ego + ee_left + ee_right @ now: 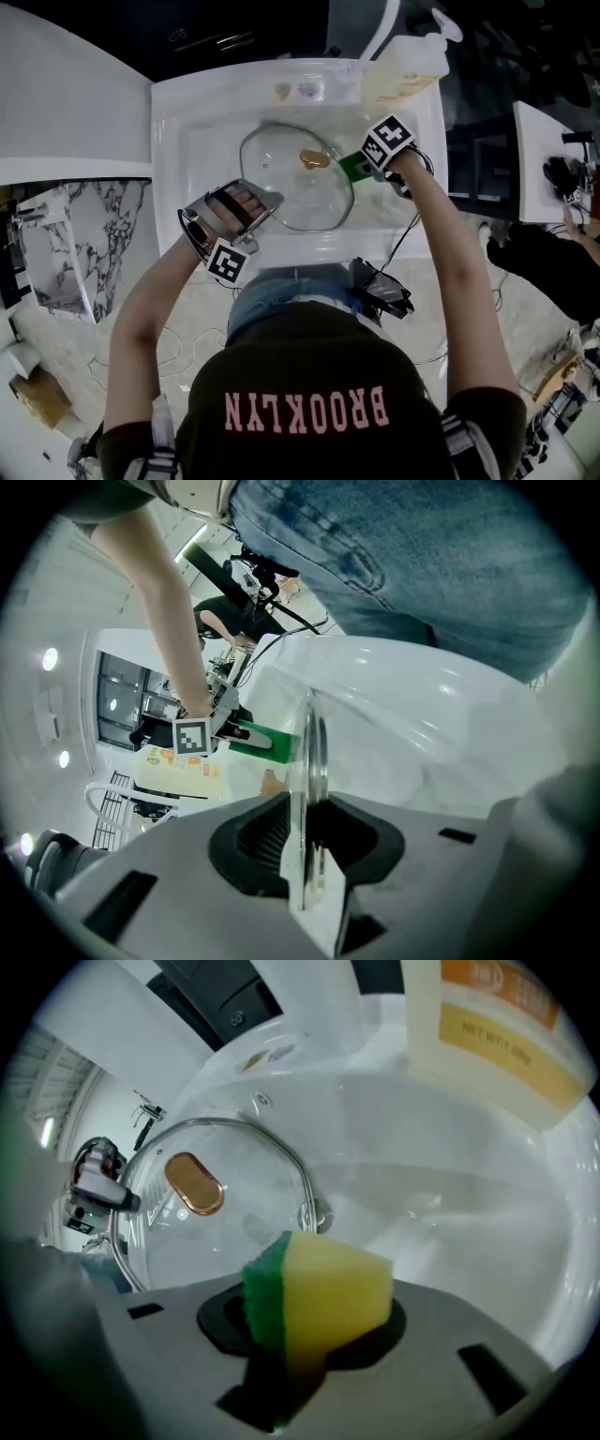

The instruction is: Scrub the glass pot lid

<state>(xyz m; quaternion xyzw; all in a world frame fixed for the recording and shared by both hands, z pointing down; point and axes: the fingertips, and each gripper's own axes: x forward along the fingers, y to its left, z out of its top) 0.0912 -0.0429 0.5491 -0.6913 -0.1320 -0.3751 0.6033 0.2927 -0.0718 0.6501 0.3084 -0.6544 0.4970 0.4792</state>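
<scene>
Sponge — yellow side seen only from right gripper view.

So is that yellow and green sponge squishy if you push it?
Probably squishy: the yellow and green foam sponge looks pinched narrower in the right gripper. Likely light: it sticks out without drooping. Its rougher-looking green side should grip the round glass pot lid.

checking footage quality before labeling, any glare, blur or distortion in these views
Head view: sharp, evenly lit, faint reflections on the glass lid. Left gripper view: heavy fisheye bending, dark corners, near foreground soft. Right gripper view: same fisheye, sponge in focus, bright sheen on the white sink.
</scene>
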